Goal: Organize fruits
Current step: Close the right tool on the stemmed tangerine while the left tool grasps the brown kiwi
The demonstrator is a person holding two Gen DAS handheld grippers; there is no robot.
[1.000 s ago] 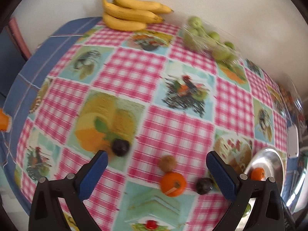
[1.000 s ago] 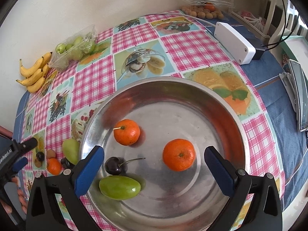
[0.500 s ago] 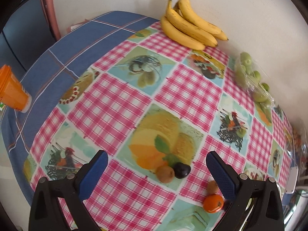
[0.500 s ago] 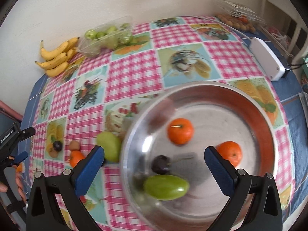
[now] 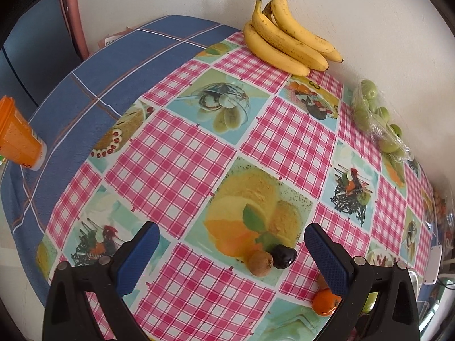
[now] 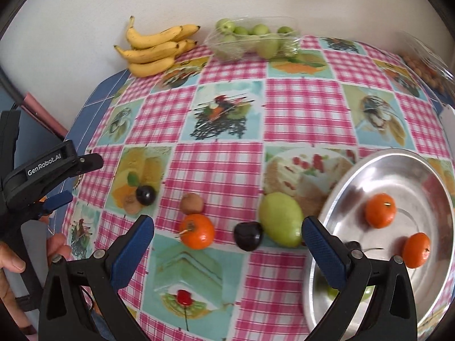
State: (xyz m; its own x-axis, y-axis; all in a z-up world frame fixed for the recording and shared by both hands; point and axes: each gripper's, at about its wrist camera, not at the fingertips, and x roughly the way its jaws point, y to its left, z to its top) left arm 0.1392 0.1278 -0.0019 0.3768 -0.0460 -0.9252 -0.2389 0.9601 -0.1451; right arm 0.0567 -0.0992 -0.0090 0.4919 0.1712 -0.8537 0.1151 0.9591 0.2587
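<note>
Showing what the left wrist view misses, the right wrist view takes in a steel bowl (image 6: 335,199) holding two tangerines (image 6: 380,210), with a green fruit (image 6: 280,220), cherry (image 6: 248,236) and tangerine (image 6: 197,231) on the tabletop (image 6: 307,108). Both the right claw (image 6: 227,240) and left claw (image 5: 231,243) hover spread wide, empty.

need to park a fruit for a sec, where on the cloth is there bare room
Free: the wide checked middle, between the bananas and green fruit tray at the wall and the loose fruit in front. Also the near edge below the orange.
Crowded: the row from kiwi and dark cherry to green fruit beside the metal bowl.
</note>
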